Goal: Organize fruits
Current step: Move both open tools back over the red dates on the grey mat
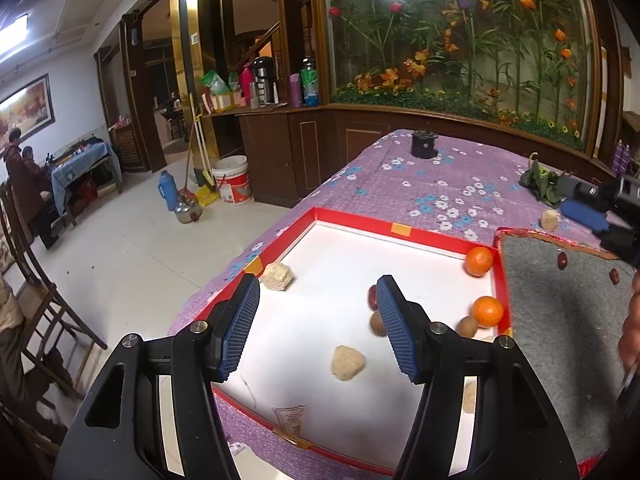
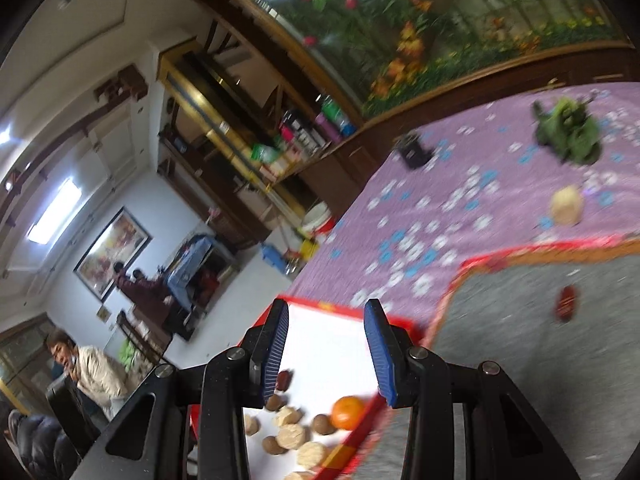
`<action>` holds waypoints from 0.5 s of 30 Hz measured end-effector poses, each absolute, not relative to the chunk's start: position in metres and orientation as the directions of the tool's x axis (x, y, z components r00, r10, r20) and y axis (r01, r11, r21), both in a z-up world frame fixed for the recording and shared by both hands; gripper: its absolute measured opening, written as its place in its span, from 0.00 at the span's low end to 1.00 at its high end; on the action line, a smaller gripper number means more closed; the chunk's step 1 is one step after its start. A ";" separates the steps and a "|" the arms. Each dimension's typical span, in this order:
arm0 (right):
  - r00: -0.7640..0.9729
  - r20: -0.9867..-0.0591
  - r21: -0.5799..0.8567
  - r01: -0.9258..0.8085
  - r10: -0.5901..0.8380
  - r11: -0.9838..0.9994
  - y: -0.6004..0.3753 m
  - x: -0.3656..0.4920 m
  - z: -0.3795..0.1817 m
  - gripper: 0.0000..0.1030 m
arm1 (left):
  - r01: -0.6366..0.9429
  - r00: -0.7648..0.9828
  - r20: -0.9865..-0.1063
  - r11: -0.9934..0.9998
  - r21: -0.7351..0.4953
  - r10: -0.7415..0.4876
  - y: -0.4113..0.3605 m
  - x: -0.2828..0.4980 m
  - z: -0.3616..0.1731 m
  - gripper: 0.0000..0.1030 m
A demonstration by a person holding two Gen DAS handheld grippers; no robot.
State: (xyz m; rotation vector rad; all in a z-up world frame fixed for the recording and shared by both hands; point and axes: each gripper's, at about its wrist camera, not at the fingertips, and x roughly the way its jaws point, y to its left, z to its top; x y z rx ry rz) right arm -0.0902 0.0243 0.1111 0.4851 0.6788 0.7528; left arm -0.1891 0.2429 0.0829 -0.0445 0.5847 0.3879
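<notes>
My left gripper hangs wide open and empty over the white tray, two oranges at its two o'clock, while my right gripper, likewise spread and empty, has an orange at five o'clock.

Two oranges sat at the white tray's right edge, centre-right of frame; dark red dates lay on grey felt.
</notes>
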 end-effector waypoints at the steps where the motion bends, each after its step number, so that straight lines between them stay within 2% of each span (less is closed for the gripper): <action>1: 0.558 -0.378 0.615 -0.445 0.738 0.651 0.013 -0.090 0.116 0.37 | -0.363 0.768 -0.543 0.929 0.071 0.341 0.239 -0.190 0.084 0.59; 15: 0.768 -0.382 0.555 -0.254 0.514 0.792 -0.155 -0.113 0.141 0.37 | -0.265 0.789 -0.538 0.954 0.139 0.297 0.185 -0.189 0.084 0.59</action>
